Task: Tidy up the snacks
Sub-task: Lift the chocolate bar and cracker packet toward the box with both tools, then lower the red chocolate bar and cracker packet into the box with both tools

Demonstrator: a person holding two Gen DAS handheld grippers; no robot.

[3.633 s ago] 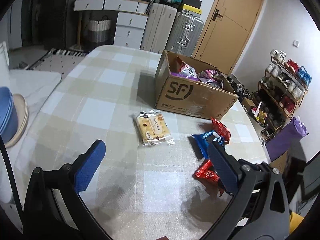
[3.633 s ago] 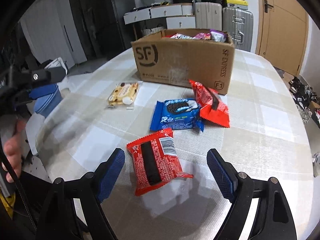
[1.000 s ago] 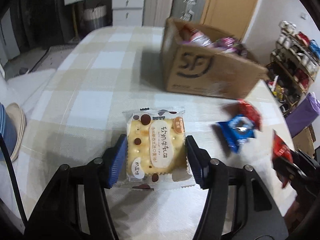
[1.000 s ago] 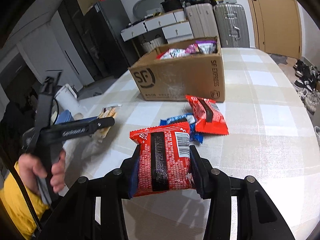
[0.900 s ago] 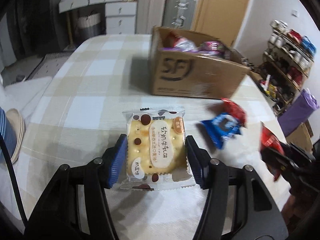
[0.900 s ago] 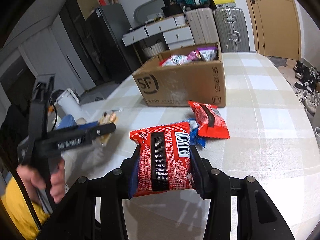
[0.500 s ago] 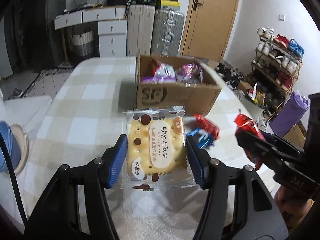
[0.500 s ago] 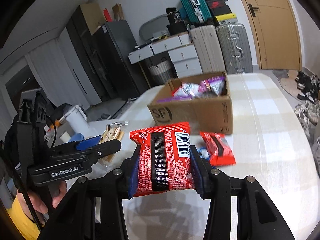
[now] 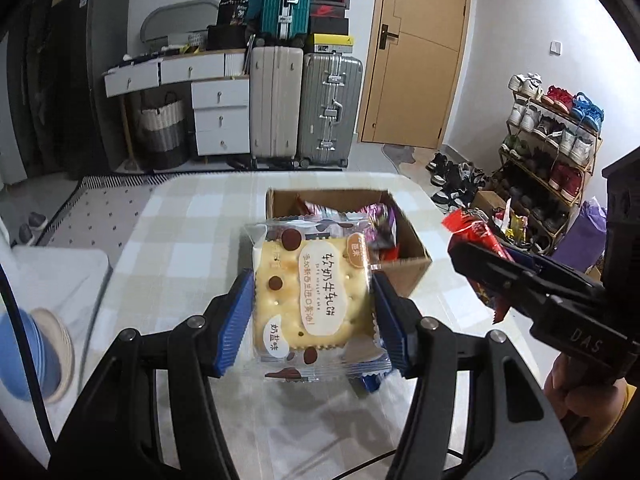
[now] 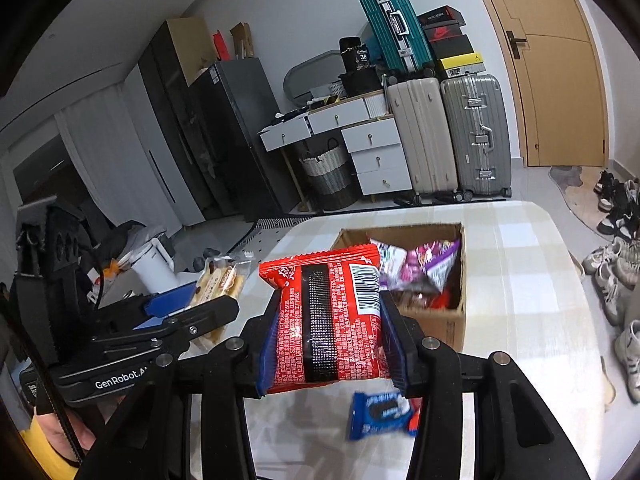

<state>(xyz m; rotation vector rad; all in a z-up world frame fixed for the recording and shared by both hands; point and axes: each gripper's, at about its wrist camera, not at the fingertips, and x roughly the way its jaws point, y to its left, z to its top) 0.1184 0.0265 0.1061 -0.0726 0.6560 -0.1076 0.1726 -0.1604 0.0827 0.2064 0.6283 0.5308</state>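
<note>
My left gripper (image 9: 314, 322) is shut on a clear-wrapped cracker packet (image 9: 312, 292), held up in the air above the checked table (image 9: 180, 240). Behind the packet stands the open cardboard box (image 9: 412, 248) with several snack bags inside. My right gripper (image 10: 330, 330) is shut on a red snack packet (image 10: 326, 320), also lifted, in front of the same box (image 10: 440, 324). A blue cookie packet (image 10: 378, 414) lies on the table below it, with a red packet's edge beside it. Each gripper shows in the other's view, the right one (image 9: 476, 260) and the left one (image 10: 188, 304).
A person's hand (image 9: 568, 376) holds the right tool. Blue and beige bowls (image 9: 36, 352) sit off the table's left. A white kettle (image 10: 154, 268) stands left of the table. Suitcases (image 9: 300, 104), drawers, a door and a shoe rack (image 9: 552, 152) line the room beyond.
Both grippers have risen with their packets and moved toward the box. The box now sits lower in both views, its inside showing. The right gripper has come closer in the left view.
</note>
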